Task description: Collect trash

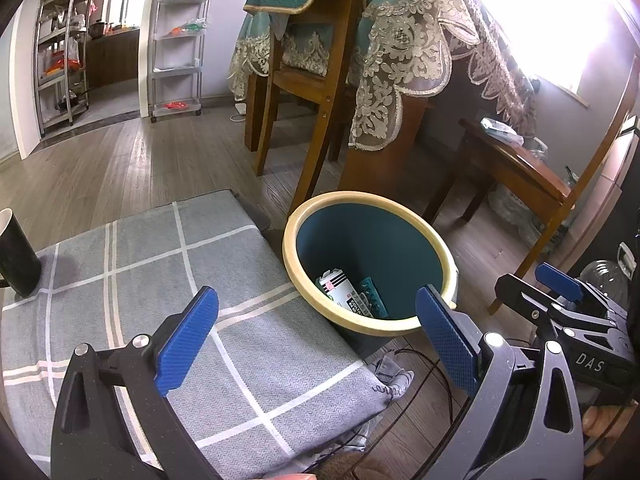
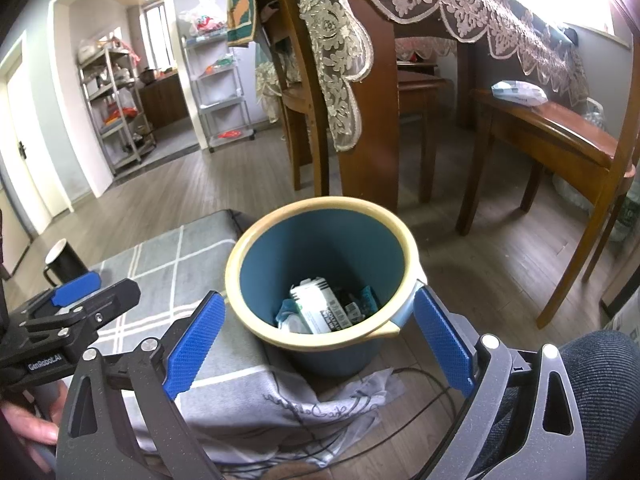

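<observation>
While both tools (image 1: 316,344) (image 2: 320,340) gape empty, trash (image 2: 320,312) fills the bin (image 2: 248,248).

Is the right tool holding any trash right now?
No, the right tool is open and empty above the bin, with trash already inside.

**Plastic, cloth and wood around the bin**

The waste bin (image 2: 320,240) is showing smooth matt teal plastic walls with a cream plastic rim. The cartons (image 2: 320,312) inside are looking like printed paper card. The checked cloth (image 1: 160,280) is lying matt and finely woven over the table. The gripper pads (image 1: 188,344) are showing blue, knurled plastic on speckled matt black frames. The floor (image 1: 120,168) is reading as grey wood-grain boards, the chair (image 1: 316,92) as glossy brown wood. The lace cloth (image 1: 400,60) is looking rough and openwork. The mug (image 1: 16,256) is looking matt black.
</observation>
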Available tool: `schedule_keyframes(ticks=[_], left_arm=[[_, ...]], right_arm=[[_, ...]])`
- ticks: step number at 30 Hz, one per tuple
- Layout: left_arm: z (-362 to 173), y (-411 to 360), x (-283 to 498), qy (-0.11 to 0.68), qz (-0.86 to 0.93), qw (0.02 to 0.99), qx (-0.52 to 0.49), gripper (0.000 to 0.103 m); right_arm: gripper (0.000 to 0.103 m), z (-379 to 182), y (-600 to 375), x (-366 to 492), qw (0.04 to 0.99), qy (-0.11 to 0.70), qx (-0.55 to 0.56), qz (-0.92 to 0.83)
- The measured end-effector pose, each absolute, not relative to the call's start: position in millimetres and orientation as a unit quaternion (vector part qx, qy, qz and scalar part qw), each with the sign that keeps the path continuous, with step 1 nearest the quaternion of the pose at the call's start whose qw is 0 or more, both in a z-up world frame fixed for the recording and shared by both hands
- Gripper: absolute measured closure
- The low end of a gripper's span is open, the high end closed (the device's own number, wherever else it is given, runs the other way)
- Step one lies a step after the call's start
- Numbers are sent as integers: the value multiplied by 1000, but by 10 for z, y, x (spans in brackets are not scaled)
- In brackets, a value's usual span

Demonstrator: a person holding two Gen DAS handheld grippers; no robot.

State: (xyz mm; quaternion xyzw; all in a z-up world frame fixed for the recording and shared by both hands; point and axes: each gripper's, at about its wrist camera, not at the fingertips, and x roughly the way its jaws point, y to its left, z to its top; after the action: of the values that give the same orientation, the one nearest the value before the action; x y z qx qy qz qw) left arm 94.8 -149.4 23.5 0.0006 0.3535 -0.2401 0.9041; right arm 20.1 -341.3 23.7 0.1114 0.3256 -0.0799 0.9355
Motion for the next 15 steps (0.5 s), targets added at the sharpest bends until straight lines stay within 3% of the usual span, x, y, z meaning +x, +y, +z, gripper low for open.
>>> schedule_keyframes(ticks=[15], left_arm=[[242,-1515,950,353,-243,904,3,6]], right_arm=[[8,237,-3405,196,936,325,112,-80]])
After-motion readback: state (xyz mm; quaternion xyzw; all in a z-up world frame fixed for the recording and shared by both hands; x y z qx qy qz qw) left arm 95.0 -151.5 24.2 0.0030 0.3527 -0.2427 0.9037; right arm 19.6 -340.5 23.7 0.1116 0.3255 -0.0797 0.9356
